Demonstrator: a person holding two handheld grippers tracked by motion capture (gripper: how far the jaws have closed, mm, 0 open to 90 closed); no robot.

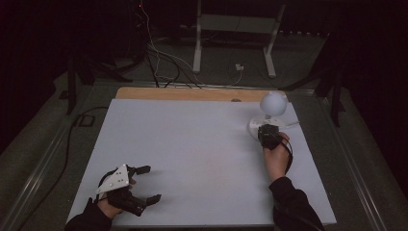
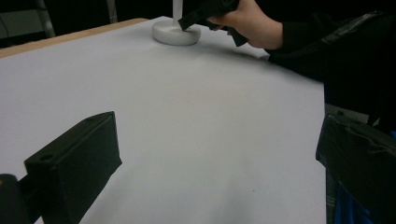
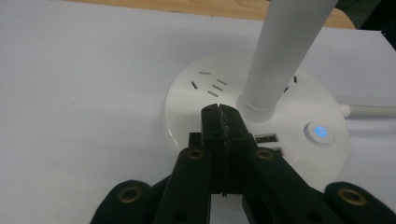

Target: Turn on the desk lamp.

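A white desk lamp with a round head (image 1: 273, 103) stands on a round white base (image 1: 254, 126) at the table's far right. The base (image 3: 261, 107) carries socket slots, USB ports and a lit blue button (image 3: 319, 132), and a white stem (image 3: 286, 51) rises from it. My right gripper (image 3: 219, 111) is shut with nothing between its jaws, tips over the base just beside the stem. In the high view the right gripper (image 1: 267, 134) sits at the base's near edge. My left gripper (image 1: 148, 184) rests open at the front left, jaws wide apart over bare table.
A white sheet (image 1: 192, 159) covers the table, with a wooden edge (image 1: 183, 94) at the back. The lamp's cord (image 3: 373, 111) runs off to the right. Cables (image 1: 159, 62) and a white frame stand (image 1: 231, 33) lie on the dark floor beyond.
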